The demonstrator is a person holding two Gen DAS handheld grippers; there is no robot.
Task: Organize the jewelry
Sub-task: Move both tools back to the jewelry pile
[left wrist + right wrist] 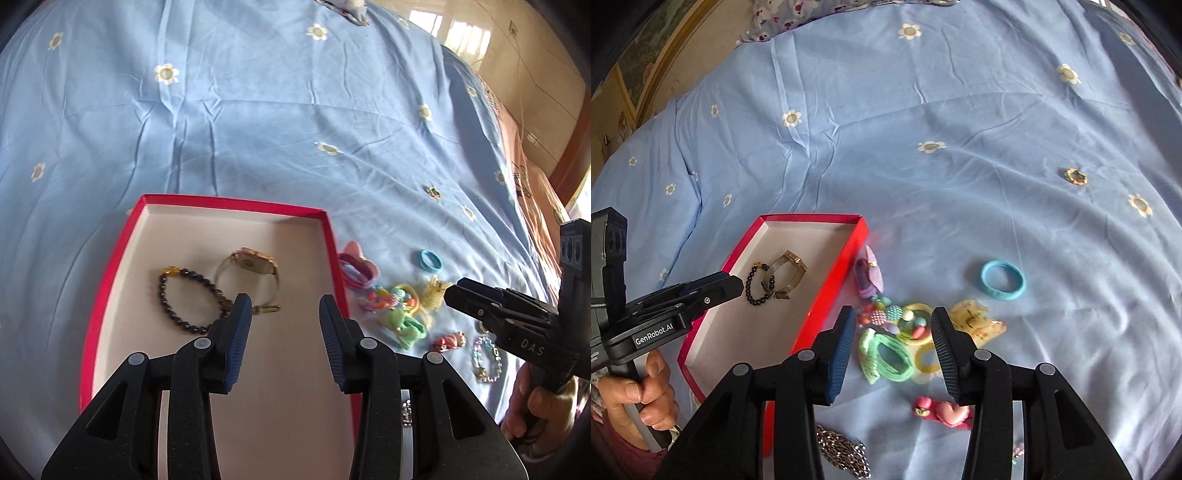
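A red box (236, 202) with a white floor lies on the blue bedsheet; it also shows in the right wrist view (849, 254). Inside lie a dark bead bracelet (188, 301) and a gold watch (251, 269). My left gripper (285, 314) is open and empty above the box floor. My right gripper (894, 332) is open and empty over a pile of hair ties and clips: a green hair tie (886, 356), a bead cluster (897, 317), a yellow clip (975, 321). A pink heart clip (945, 411) lies below it.
A blue hair tie (1003, 279) lies to the right of the pile. A purple hair tie (870, 278) rests against the box. A silver chain (842, 454) lies near the box corner. A small gold piece (1075, 176) lies far right. A pastel bead bracelet (487, 360) lies right.
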